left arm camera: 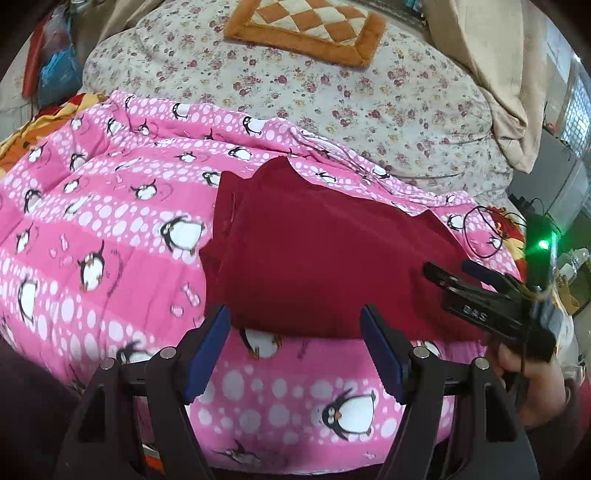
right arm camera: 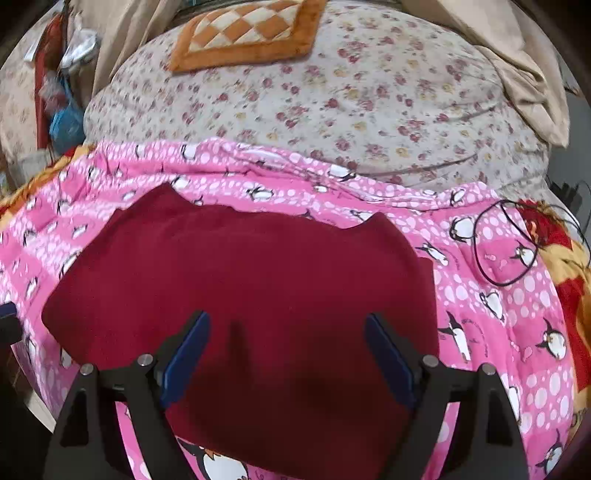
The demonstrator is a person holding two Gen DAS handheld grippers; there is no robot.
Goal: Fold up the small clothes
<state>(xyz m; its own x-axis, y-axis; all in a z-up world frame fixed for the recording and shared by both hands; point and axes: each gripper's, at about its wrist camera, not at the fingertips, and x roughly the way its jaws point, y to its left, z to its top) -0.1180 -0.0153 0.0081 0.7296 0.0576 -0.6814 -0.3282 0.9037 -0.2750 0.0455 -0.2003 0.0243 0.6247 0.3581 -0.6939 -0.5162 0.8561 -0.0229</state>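
Note:
A dark red garment [left arm camera: 314, 258] lies folded and flat on a pink penguin quilt [left arm camera: 110, 221]. My left gripper [left arm camera: 295, 314] hovers at its near edge, open, with nothing pressed between its blue pads. My right gripper [left arm camera: 447, 266] reaches in from the right over the garment's right side, held by a hand [left arm camera: 528, 376]. In the right wrist view the red garment [right arm camera: 240, 277] fills the middle. There the right gripper [right arm camera: 288, 321] stands wide open above the cloth, gripping nothing. A bit of the left gripper [right arm camera: 7, 317] shows at the left edge.
Floral bedding [left arm camera: 332, 92] lies beyond the quilt, with an orange checked cushion [left arm camera: 306, 26] on it. A black cable loop [right arm camera: 506, 243] rests on the pink quilt [right arm camera: 498, 332] right of the garment. Beige cloth [left arm camera: 498, 74] hangs at the right, bags [left arm camera: 55, 66] at the far left.

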